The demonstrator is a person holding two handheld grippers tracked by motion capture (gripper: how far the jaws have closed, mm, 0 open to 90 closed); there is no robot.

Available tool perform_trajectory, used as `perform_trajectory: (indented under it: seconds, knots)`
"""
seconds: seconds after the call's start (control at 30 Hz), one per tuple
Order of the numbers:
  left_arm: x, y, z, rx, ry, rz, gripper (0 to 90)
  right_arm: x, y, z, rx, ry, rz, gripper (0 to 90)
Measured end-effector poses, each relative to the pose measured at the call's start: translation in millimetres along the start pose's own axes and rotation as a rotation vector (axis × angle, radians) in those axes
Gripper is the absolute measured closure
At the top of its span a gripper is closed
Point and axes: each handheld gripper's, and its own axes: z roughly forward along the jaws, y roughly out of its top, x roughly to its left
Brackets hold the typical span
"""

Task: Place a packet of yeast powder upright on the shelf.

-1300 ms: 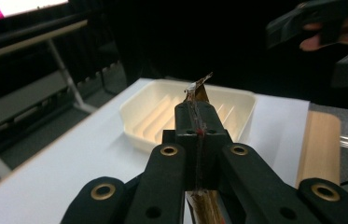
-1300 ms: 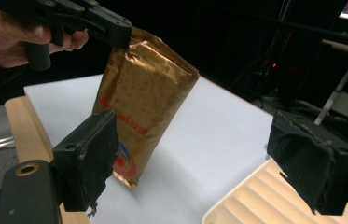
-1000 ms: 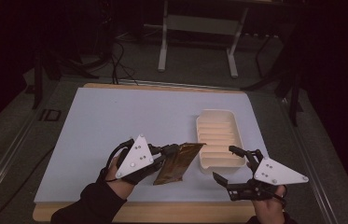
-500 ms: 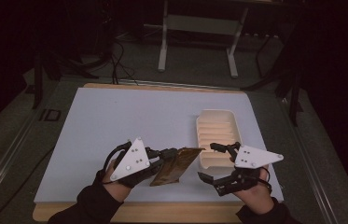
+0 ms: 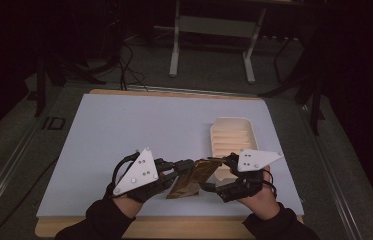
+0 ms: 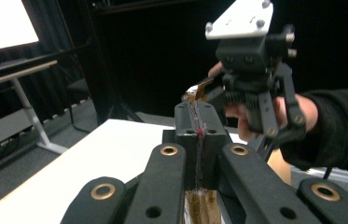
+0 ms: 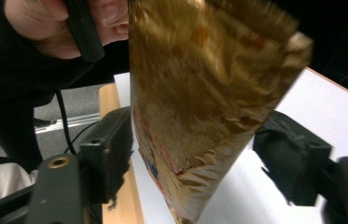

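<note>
Gold crinkled foil pouch (image 5: 194, 178) hangs just above the white counter (image 5: 124, 130), beside the cream ribbed plastic tray (image 5: 233, 137); left gripper (image 5: 186, 166) clamps its left edge, right gripper (image 5: 209, 181) reaches in from the tray side. Left gripper view: jaws pinched tight on the pouch edge (image 6: 198, 205); hold steady. Right gripper view: jaws have just been closing around the pouch (image 7: 209, 93), pads apart from it; centre them before squeezing.

Black sleeves (image 5: 105, 220), black grippers, grey three-cornered plates, brass rivets
</note>
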Motion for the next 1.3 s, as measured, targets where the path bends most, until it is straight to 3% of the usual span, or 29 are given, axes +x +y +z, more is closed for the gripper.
perform_trajectory:
  seconds: [0.37, 0.67, 0.8, 0.9, 0.97, 1.0, 1.13, 1.2, 1.27, 1.3]
  knots:
    - [-0.6, -1.0, 2.1, 0.009, -0.001, -0.009, 90.0, -4.7, -0.4, -1.4, 0.053, 0.092, -0.029, 67.8]
    - [6.8, -4.9, -1.0, 0.022, -0.024, -0.031, 89.5, -6.3, 2.7, 1.3, 0.098, 0.147, -0.037, 70.8]
    - [13.8, -6.5, -1.5, 0.022, -0.062, -0.055, 86.1, -9.5, 4.6, 2.0, 0.115, 0.145, -0.044, 71.1]
    - [19.7, -9.2, -3.5, 0.006, -0.086, -0.072, 76.1, -12.5, 5.5, 1.9, 0.122, 0.145, -0.053, 71.2]
    - [23.7, -11.2, -5.3, -0.004, -0.079, -0.087, 65.4, -15.1, 6.7, 0.9, 0.122, 0.141, -0.060, 71.2]
    - [25.2, -12.2, -6.6, -0.010, -0.079, -0.089, 64.2, -16.1, 6.9, 0.5, 0.117, 0.137, -0.064, 71.2]
    - [30.2, -15.5, -10.2, -0.036, -0.085, -0.170, 45.5, -22.6, 9.6, -3.9, 0.109, 0.126, -0.070, 71.2]
    - [34.3, -17.0, -10.2, -0.015, -0.103, -0.221, 36.9, -26.6, 11.8, -6.9, 0.108, 0.118, -0.072, 71.2]
    - [36.3, -19.8, -9.9, -0.007, -0.100, -0.227, 34.3, -30.3, 14.4, -9.7, 0.102, 0.112, -0.074, 71.2]
    - [36.6, -21.2, -9.5, -0.003, -0.087, -0.211, 31.1, -32.0, 15.8, -11.1, 0.100, 0.110, -0.080, 71.2]
